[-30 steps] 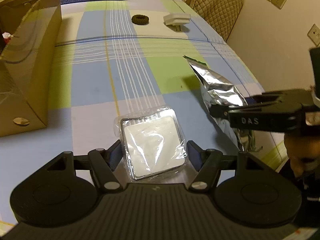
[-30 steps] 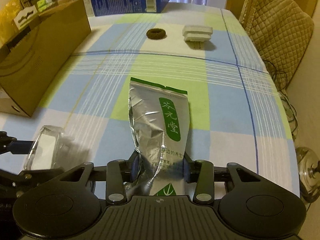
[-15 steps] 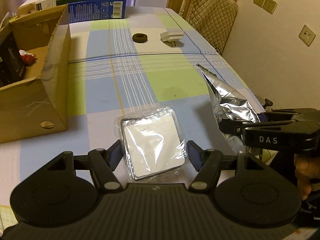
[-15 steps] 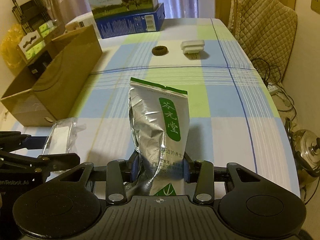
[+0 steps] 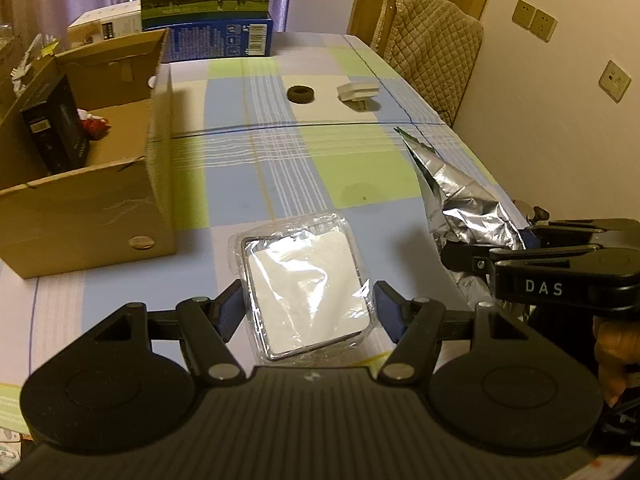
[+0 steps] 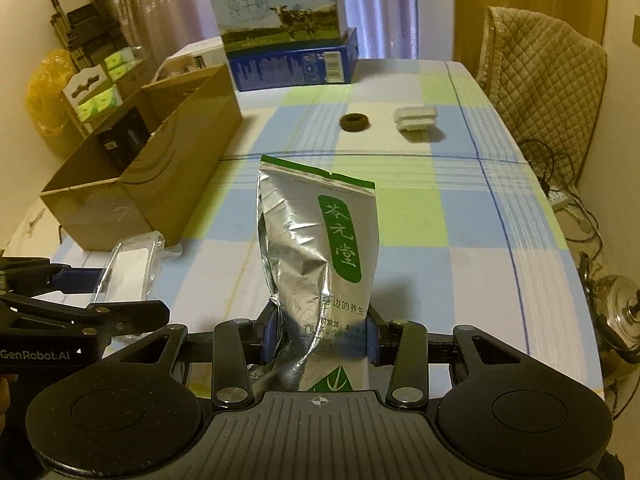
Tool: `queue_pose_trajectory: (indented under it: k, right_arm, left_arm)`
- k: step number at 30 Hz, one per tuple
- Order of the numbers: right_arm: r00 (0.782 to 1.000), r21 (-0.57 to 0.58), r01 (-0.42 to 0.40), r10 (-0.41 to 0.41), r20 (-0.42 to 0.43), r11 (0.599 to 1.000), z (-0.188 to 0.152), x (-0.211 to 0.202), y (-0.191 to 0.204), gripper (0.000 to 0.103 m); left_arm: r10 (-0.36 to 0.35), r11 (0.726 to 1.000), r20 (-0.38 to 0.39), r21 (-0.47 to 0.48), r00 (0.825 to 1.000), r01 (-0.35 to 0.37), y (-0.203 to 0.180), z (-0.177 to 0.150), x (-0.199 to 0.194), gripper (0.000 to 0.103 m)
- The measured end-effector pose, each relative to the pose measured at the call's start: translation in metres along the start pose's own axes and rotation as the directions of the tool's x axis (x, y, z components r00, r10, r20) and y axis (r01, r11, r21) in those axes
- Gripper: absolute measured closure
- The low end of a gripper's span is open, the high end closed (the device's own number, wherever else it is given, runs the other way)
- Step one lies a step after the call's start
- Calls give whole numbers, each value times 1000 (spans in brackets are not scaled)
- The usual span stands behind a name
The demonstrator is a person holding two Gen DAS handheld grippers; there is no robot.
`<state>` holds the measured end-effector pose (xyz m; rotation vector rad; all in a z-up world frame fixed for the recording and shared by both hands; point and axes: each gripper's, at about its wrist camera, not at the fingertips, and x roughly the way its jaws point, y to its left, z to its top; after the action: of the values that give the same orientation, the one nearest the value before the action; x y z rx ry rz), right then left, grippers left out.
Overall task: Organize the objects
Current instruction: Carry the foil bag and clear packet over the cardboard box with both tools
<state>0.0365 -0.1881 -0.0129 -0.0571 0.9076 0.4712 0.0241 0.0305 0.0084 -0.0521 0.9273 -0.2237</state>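
Observation:
My left gripper [image 5: 308, 312] is shut on a square white pad in clear plastic wrap [image 5: 302, 292], held above the checked tablecloth. That wrapped pad [image 6: 128, 266] also shows at the left of the right wrist view. My right gripper [image 6: 318, 334] is shut on the lower end of a silver foil pouch with a green label [image 6: 320, 248], which stands up in front of it. The same pouch [image 5: 460, 200] appears at the right of the left wrist view, above the other gripper's body.
An open cardboard box [image 5: 86, 168] with a black carton inside stands at the left. A dark ring [image 5: 301, 94] and a white plug adapter [image 5: 358, 91] lie farther back on the table. Milk cartons [image 6: 286, 30] are stacked at the far end; a padded chair [image 6: 540, 92] is at the right.
Both grippers have risen and drawn back with their loads; the table looks farther below and more of the room and box interior shows. Neither grip has altered.

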Motion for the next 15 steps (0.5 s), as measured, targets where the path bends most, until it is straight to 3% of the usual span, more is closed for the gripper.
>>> queue_pose_trajectory:
  k: [15]
  right_arm:
    - [999, -48, -36, 37, 1, 998, 4, -1, 29, 64]
  left_arm:
    - [34, 999, 20, -28, 999, -34, 20, -7, -23, 39]
